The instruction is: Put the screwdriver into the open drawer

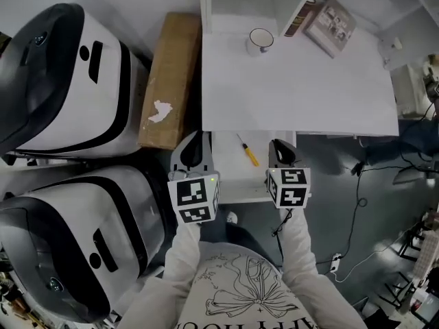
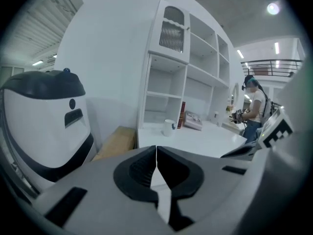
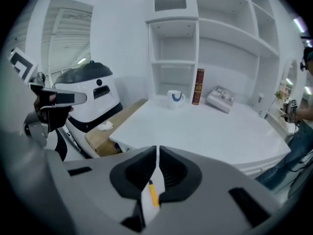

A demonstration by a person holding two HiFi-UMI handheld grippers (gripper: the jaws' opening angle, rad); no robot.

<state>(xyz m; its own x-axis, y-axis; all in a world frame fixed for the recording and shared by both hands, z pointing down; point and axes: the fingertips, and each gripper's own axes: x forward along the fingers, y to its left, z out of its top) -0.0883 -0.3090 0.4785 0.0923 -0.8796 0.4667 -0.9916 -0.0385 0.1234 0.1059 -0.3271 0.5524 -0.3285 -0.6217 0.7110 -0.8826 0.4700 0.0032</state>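
- Grey floor [image 1: 357, 252] underfoot, with a white desk [image 1: 302, 88] ahead of the person and its drawer [image 1: 233, 180] pulled out towards them.
- Left gripper [image 1: 198, 139]: held over the drawer's left edge. Its own view shows the jaws closed together with nothing between the pads. Empty.
- Right gripper [image 1: 277, 146]: held over the drawer's right edge. Jaws are closed pad to pad. The yellow handle seen through the slit below them lies underneath, not in the grip. Empty.
- Screwdriver [image 1: 248, 151]: lies flat inside the drawer, towards the desk end, between the two grippers and apart from both. Yellow handle points to the near right, the shaft to the far left.
- Assessment: the placement looks complete, since the tool rests in the drawer and neither gripper touches it. Nothing further is required beyond drawing the grippers clear. Closing the drawer is not asked for.
- Box [image 1: 168, 81]: brown, lying alongside the desk's left edge with a scrap of white on top. Not involved.
- Machines [image 1: 62, 81]: two white and black units left of the box. Not involved.
- Desk top: bare apart from a mug [image 1: 260, 40] and a book [image 1: 333, 26] at the far side.
- Shelves [image 3: 220, 38]: white, at the back of the desk, mostly empty.
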